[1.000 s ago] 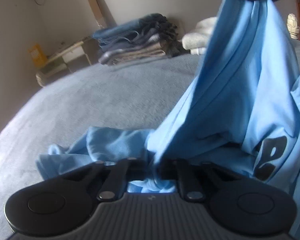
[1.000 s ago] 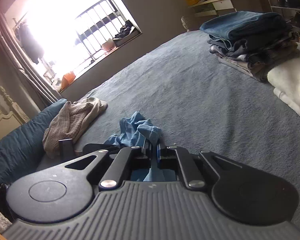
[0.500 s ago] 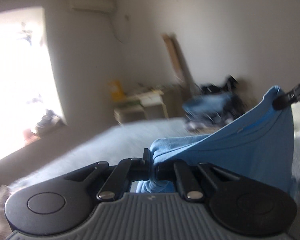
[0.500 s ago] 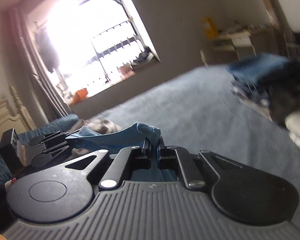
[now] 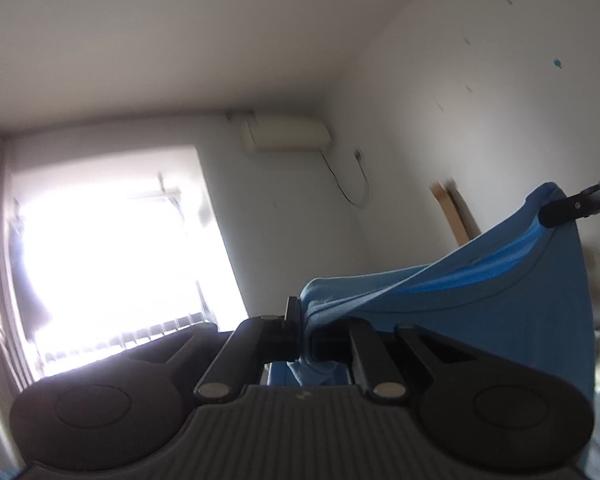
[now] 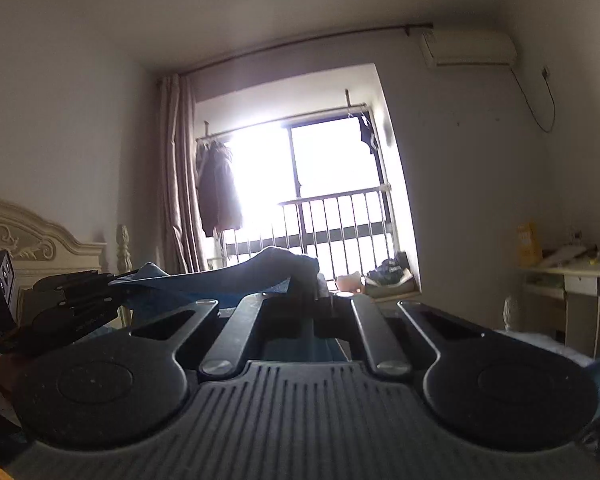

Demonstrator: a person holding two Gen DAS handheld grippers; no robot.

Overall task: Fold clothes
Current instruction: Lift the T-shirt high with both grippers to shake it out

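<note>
Raised clear of the bed since a second ago: blue garment (image 5: pixel 480 296), now stretched in air between left tool (image 5: pixel 306 322) and right tool (image 6: pixel 316 300), each pinching one edge. Spread for folding, by judgement. Window (image 6: pixel 320 184) ahead, bench (image 6: pixel 572 280) right; no obstruction visible.

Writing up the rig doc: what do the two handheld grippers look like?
Both match: the left gripper and right gripper are matte black, with a grey ribbed body, two round black discs, and angled link bars with silver rivets. No cables or sleeves are visible.
</note>
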